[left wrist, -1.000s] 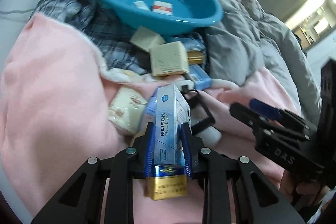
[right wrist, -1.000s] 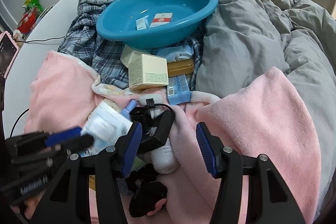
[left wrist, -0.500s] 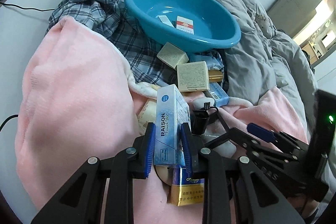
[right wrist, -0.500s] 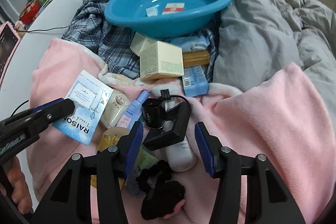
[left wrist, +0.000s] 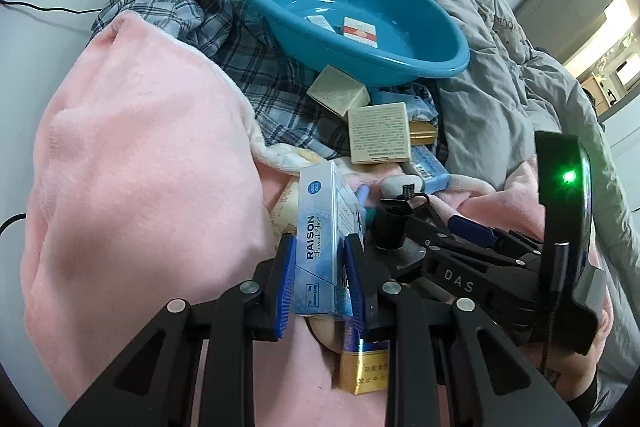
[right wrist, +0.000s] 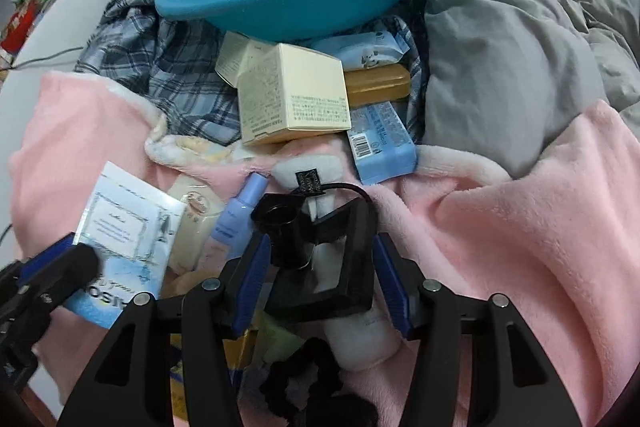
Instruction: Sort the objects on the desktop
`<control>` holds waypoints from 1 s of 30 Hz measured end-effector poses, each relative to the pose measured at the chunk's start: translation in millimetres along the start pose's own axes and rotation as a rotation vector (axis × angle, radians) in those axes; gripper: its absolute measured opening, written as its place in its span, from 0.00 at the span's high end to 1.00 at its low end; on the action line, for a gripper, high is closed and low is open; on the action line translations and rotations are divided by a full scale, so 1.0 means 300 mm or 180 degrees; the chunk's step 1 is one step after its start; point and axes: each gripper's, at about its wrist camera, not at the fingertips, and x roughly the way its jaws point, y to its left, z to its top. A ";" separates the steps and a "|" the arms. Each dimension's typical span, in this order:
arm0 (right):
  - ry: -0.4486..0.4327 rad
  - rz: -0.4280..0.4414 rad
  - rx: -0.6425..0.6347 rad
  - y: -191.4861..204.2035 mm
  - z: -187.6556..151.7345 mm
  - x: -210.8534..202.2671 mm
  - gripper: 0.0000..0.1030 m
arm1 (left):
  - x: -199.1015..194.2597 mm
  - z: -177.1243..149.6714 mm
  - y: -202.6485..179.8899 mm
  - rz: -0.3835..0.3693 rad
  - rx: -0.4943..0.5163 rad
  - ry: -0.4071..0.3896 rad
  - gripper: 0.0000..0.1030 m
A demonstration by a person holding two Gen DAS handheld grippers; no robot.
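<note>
The left gripper (left wrist: pixel 320 279) is clamping the blue RAISON pack (left wrist: pixel 320 247) upright at lower centre, presumably bound for the blue basin (left wrist: pixel 400 67) above, while the right gripper (right wrist: pixel 320 279), jaws apart, is straddling the black frame (right wrist: pixel 340 267) to grasp it.

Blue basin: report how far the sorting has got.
Done: two small packs lie in the blue basin. In hand: the left gripper is shut on the RAISON pack; the right gripper straddles the black frame, pads not touching. Left: the beige box, the light blue box and the white bottle.
</note>
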 end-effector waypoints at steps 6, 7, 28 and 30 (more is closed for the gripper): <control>-0.0016 0.0041 0.0129 -0.030 0.004 0.031 0.50 | 0.014 0.011 0.002 -0.0002 -0.0018 0.0001 0.75; -0.0016 0.0046 0.0147 -0.033 0.006 0.033 0.50 | 0.017 0.012 0.001 -0.0010 -0.0020 0.0012 0.75; -0.0222 0.0539 0.0231 -0.062 0.007 -0.046 0.82 | -0.003 0.006 0.002 0.0027 -0.0040 -0.0026 0.75; -0.0308 0.0536 0.0250 -0.071 0.006 -0.074 0.82 | 0.000 0.006 -0.001 0.0017 -0.0033 -0.0017 0.75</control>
